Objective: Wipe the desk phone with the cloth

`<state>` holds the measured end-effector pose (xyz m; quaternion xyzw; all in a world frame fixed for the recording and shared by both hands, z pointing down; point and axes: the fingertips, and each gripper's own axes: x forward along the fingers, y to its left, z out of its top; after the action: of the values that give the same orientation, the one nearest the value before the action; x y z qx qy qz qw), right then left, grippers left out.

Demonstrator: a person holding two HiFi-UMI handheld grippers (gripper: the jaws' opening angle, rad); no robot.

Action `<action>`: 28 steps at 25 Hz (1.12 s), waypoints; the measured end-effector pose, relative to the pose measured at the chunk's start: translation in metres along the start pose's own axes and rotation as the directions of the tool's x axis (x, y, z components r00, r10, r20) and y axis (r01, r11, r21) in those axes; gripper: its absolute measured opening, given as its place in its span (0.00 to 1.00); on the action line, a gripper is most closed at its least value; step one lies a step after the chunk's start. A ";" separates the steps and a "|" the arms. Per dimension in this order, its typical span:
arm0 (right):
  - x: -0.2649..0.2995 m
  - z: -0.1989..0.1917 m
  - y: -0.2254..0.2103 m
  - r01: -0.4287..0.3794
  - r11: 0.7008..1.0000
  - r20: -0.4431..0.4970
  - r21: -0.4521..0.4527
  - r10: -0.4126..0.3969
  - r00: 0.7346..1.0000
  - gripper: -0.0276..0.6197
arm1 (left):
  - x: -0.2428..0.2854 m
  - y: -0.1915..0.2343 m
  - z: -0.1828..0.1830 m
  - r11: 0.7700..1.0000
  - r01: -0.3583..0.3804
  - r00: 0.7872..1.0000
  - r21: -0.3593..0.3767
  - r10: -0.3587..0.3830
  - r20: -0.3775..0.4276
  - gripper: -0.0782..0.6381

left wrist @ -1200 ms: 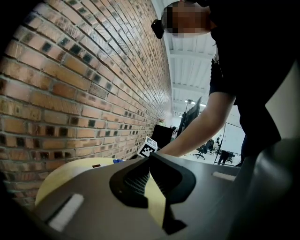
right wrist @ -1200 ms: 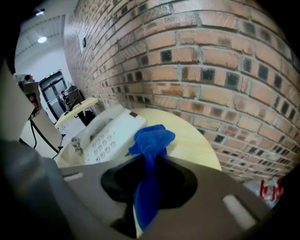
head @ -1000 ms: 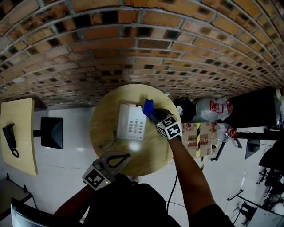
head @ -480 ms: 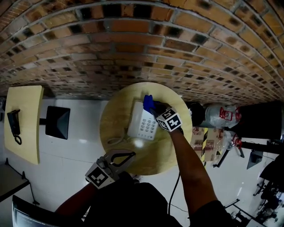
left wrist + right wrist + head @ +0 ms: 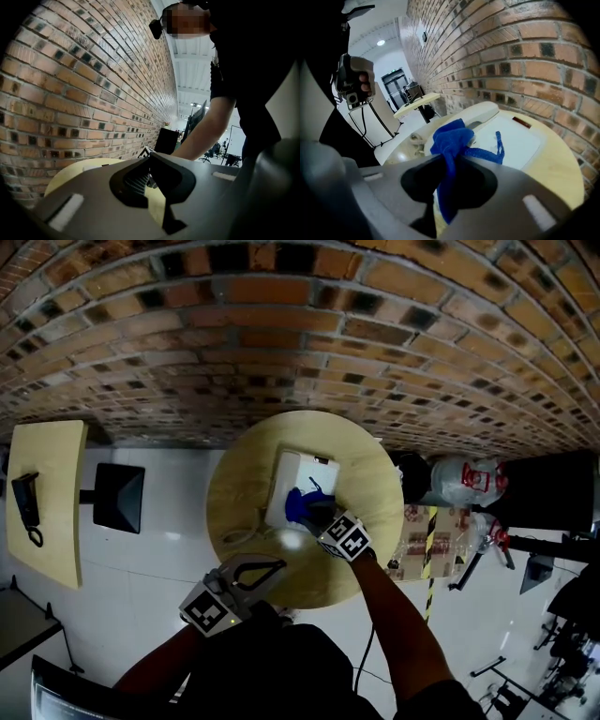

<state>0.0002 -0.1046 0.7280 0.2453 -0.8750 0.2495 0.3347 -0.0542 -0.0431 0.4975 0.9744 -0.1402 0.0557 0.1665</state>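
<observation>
A white desk phone [image 5: 292,474] lies on the round yellow table [image 5: 361,479], its handset [image 5: 474,112] on the left side. My right gripper [image 5: 309,512] is shut on a bunched blue cloth [image 5: 300,504], which rests on the phone's near half. In the right gripper view the blue cloth [image 5: 452,139] hangs from the jaws over the phone's white face [image 5: 513,136]. My left gripper [image 5: 270,567] hovers at the table's near edge, apart from the phone, with its jaws together and nothing in them. In its own view the left gripper [image 5: 149,161] points across the table towards the right arm.
A brick wall [image 5: 300,343] runs behind the table. The phone's coiled cord [image 5: 234,538] lies on the table's left. A second yellow table [image 5: 56,521] at far left bears a black handset [image 5: 26,505]. A black seat [image 5: 117,498] stands between them; bags and clutter [image 5: 464,482] sit to the right.
My right gripper has drawn the blue cloth from the phone's far right edge down over the phone towards me. The left gripper has stayed where it was.
</observation>
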 end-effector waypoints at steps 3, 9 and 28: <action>0.006 -0.022 0.030 -0.037 0.999 -0.003 0.031 0.038 0.999 0.16 | 0.002 -0.003 -0.002 1.000 0.011 1.000 0.020 -0.011 -0.009 0.10; 0.005 -0.028 0.044 -0.047 0.996 0.031 0.074 0.044 0.999 0.16 | 0.003 -0.005 -0.004 1.000 0.000 1.000 -0.007 -0.001 -0.014 0.10; 0.022 0.131 -0.064 0.034 0.999 0.107 -0.040 -0.029 0.994 0.16 | -0.028 0.017 -0.007 0.997 -0.070 0.998 -0.023 0.070 -0.001 0.10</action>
<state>-0.0368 -0.2374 0.6752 0.2650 -0.8927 0.2123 0.2965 -0.0867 -0.0486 0.5051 0.9669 -0.1748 0.0601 0.1759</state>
